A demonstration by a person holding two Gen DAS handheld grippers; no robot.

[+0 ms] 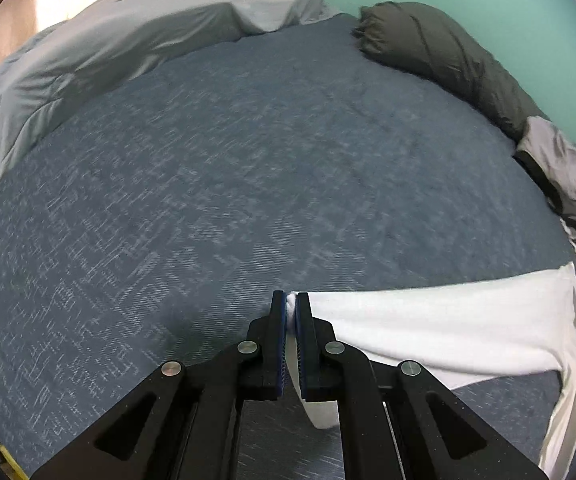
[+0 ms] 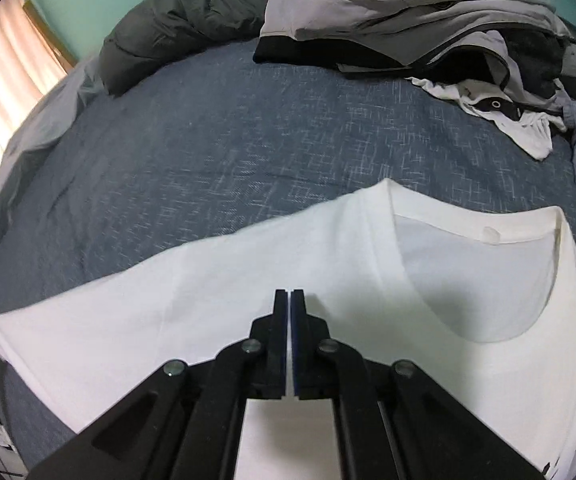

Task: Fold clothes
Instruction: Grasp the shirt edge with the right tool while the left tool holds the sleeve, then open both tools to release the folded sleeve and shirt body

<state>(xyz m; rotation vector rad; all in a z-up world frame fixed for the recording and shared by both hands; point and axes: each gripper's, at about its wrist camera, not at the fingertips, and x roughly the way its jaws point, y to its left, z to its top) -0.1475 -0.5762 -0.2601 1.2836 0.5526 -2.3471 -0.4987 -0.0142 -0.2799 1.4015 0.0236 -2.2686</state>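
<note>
A white T-shirt [image 2: 288, 264] lies spread across the blue bedspread [image 2: 207, 152], its V-neck collar [image 2: 476, 236] toward the heap of unfolded clothes [image 2: 428, 28] at the far side of the bed. The left tool [image 1: 291, 300] is closed on a pinch of the shirt's white cloth, which shows between its pads, and from there the fabric runs taut to the right, suggesting that the grip keeps that edge stretched and free of wrinkles. The right tool [image 2: 290, 296] sits over the shirt's body with its jaws pressed together; white shows in the thin slit between them, but whether it actually grips cloth or merely hovers above it cannot be told. Holding the shirt at two spaced points would let the person keep it flat and lift one side over in a straight fold. A dark grey rolled quilt [image 1: 440, 48] and a pale grey duvet [image 1: 127, 40] sit pushed to the bed's edges, probably to leave the middle as working room.
</note>
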